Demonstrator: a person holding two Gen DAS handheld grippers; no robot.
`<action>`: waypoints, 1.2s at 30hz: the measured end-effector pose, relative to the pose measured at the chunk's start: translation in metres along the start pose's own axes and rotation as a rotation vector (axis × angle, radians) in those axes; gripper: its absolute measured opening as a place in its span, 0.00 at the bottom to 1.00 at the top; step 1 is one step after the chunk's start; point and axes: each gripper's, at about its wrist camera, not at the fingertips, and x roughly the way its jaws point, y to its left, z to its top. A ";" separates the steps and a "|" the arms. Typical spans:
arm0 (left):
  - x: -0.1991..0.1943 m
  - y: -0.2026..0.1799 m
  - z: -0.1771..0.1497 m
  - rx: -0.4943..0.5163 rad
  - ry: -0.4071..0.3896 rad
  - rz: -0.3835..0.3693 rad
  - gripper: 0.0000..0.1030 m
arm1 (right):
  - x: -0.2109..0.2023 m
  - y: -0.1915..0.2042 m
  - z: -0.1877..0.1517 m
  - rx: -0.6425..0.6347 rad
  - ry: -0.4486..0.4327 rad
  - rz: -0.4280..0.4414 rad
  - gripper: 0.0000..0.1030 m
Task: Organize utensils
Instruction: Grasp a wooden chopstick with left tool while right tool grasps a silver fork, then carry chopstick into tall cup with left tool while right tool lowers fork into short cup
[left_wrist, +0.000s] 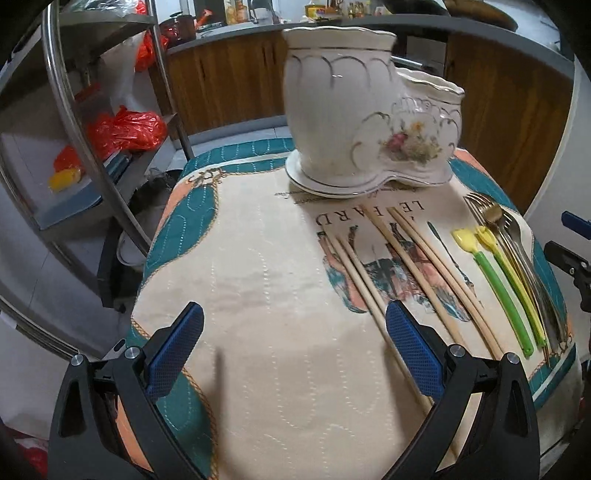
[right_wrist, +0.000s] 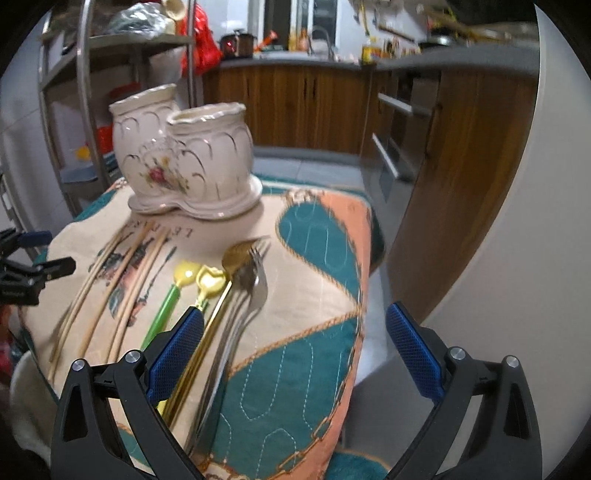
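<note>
Utensils all lie on the quilted cloth (left_wrist: 258, 280): chopsticks (left_wrist: 413, 266), spoons (left_wrist: 495, 280), forks (right_wrist: 255, 284). Our left gripper (left_wrist: 291, 350) and right gripper (right_wrist: 295, 350) hover spread, empty; the ceramic holder (left_wrist: 354, 122) awaits everything.

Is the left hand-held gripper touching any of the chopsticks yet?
Cannot tell. In the left wrist view the open left hand-held gripper has its right finger overlapping the chopsticks, but neither contact nor a gap shows plainly.

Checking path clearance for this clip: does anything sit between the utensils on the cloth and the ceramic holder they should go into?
Nothing visible does. The chopsticks, yellow spoons and metal cutlery lie flat on the cloth in front of the holder, with only bare cloth between. Both holder openings face up; their insides are out of view. Both grippers are open and empty.
</note>
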 end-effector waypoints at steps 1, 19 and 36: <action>0.001 -0.002 0.000 0.003 0.011 0.000 0.92 | 0.001 -0.001 0.000 0.009 0.011 0.014 0.93; 0.026 -0.020 0.014 0.070 0.069 0.062 0.57 | 0.045 0.009 0.015 0.079 0.129 0.020 0.38; 0.036 -0.001 0.023 0.091 0.114 -0.099 0.05 | 0.030 -0.008 0.021 0.123 0.084 0.068 0.04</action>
